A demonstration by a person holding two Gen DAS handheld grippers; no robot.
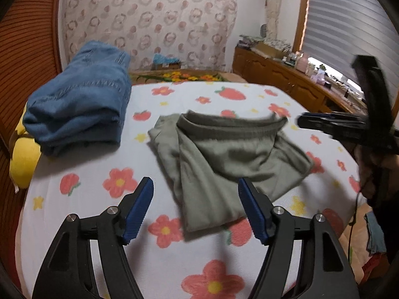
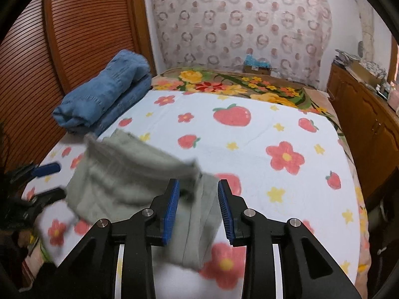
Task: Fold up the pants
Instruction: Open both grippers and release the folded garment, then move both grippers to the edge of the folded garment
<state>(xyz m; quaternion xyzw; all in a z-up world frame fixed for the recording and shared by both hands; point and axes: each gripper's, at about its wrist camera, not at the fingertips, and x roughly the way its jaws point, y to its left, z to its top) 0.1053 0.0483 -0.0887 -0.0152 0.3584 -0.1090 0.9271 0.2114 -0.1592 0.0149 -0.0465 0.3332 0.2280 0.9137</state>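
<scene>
Lying folded, olive pants (image 1: 224, 159) rumpled on strawberry-print blanket (image 1: 249, 92).

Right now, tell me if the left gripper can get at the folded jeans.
Probably yes: the left gripper is open and empty, and the folded jeans lie uncovered on the bedspread, with nothing between.

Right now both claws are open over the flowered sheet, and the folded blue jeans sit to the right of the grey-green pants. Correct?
Not quite. The left wrist view shows the folded blue jeans to the left of the grey-green pants, by the slatted wooden door. The rest holds: left claw and right claw are open over the flowered sheet.
</scene>
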